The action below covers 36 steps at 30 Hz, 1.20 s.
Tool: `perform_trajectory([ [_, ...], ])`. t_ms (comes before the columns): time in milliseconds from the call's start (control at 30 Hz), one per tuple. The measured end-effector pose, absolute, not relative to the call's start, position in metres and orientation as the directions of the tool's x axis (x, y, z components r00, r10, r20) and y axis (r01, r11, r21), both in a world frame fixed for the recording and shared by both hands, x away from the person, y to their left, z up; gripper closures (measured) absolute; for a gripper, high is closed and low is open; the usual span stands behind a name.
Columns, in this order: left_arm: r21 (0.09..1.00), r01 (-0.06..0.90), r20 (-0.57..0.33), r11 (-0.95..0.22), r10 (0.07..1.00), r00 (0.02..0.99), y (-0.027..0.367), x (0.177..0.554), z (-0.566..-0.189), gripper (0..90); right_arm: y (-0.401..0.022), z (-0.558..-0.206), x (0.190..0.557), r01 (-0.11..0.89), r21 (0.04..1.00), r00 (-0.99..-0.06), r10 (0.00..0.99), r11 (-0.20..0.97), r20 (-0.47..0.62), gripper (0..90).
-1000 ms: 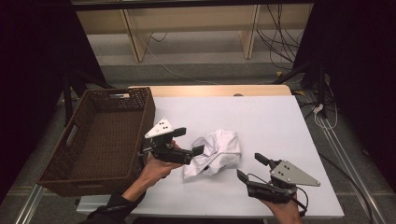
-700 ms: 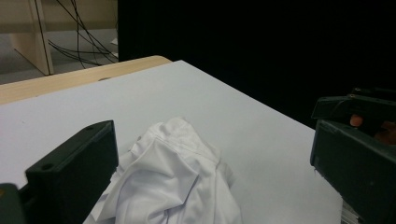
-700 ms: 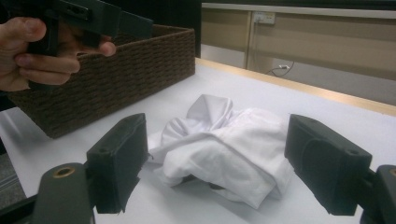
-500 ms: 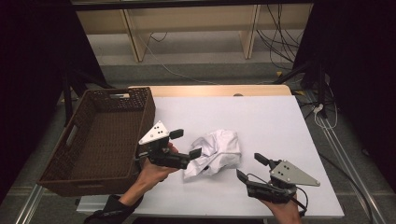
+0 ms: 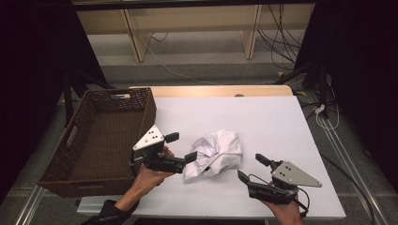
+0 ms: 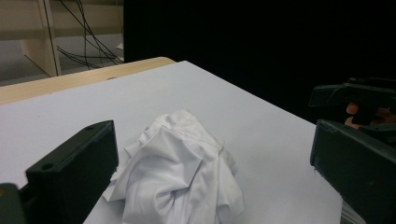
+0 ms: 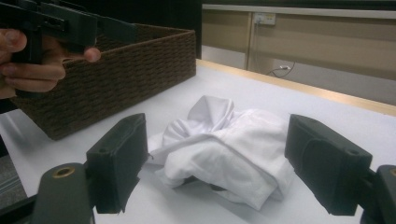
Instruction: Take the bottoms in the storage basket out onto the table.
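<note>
1. Near the middle of the white tabletop (image 5: 263, 122), a bit toward the person's side, sits a crumpled white cloth (image 5: 215, 153), bunched into a loose heap with folds sticking up. Nothing is holding it, it's just lying there on the bare surface.
2. Left gripper (image 5: 180, 147) is right at the cloth's left edge in the high view. Its fingers (image 6: 74, 172) are spread wide, one dark pad (image 5: 172, 137) set farther back and the other right at the cloth's edge; can't tell for sure if that one actually touches the fabric. From the left gripper view the cloth sits squarely between the two pads, close in front.
3. Right gripper (image 5: 251, 168) is just off the cloth's lower right corner, near but apart from it. Its fingers (image 7: 116, 158) are also wide open with nothing in them, and in the right gripper view the cloth lies between and just beyond them.
4. Each gripper is held by a hand coming in from the bottom edge; the left hand (image 5: 149, 174) has a dark sleeve.
5. Over on the left side of the tabletop there's a brown woven basket (image 5: 80, 140), rectangular, with a handle cutout, well clear of the cloth.
</note>
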State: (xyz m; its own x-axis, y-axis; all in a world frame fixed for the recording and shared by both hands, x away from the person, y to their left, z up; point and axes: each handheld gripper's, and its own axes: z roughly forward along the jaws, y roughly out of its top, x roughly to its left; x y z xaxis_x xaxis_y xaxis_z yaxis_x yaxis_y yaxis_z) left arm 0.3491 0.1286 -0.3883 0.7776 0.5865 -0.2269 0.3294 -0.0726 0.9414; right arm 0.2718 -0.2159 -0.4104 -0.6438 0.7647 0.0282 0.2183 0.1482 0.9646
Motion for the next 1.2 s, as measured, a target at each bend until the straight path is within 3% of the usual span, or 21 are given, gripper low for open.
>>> perform_trajectory([
  [1200,0.936,0.342,-0.231,-0.084,0.587,0.776,0.148,0.322,-0.410,0.4,-0.214,-0.411,0.270,0.216,0.964,-0.651,0.759,0.155,0.024,22.2],
])
